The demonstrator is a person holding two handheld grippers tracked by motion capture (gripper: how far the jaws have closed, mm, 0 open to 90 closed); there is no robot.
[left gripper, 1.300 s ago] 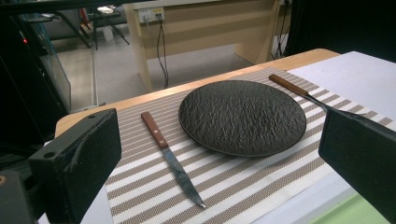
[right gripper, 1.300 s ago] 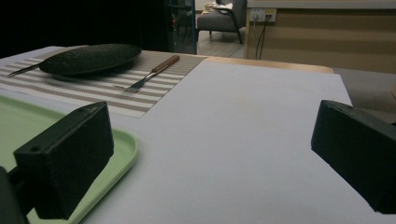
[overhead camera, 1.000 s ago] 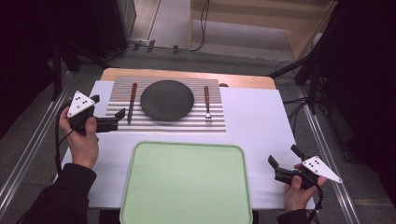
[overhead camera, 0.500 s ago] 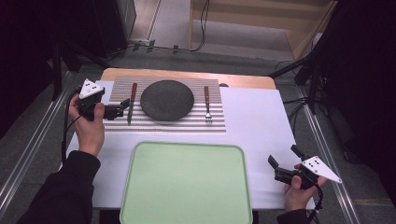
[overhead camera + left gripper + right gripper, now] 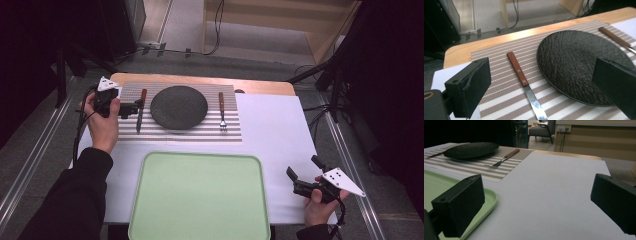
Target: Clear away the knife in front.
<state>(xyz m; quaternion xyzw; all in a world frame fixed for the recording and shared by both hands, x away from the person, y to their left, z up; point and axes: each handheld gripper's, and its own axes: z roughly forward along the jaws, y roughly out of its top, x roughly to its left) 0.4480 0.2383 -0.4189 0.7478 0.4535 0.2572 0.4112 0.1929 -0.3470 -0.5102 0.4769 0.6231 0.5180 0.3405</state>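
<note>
the left claw (image 5: 136, 106) hangs wide open and empty over the striped placemat (image 5: 200, 134), jaws set either side of the knife (image 5: 524, 79), which lies flat on the mat just left of the black plate (image 5: 179, 106); this looks like the approach to a pick; next it should drop and close on the wooden handle; the right claw (image 5: 295, 179) rests open and empty near the green tray (image 5: 200, 200) on the table (image 5: 270, 120).
</note>
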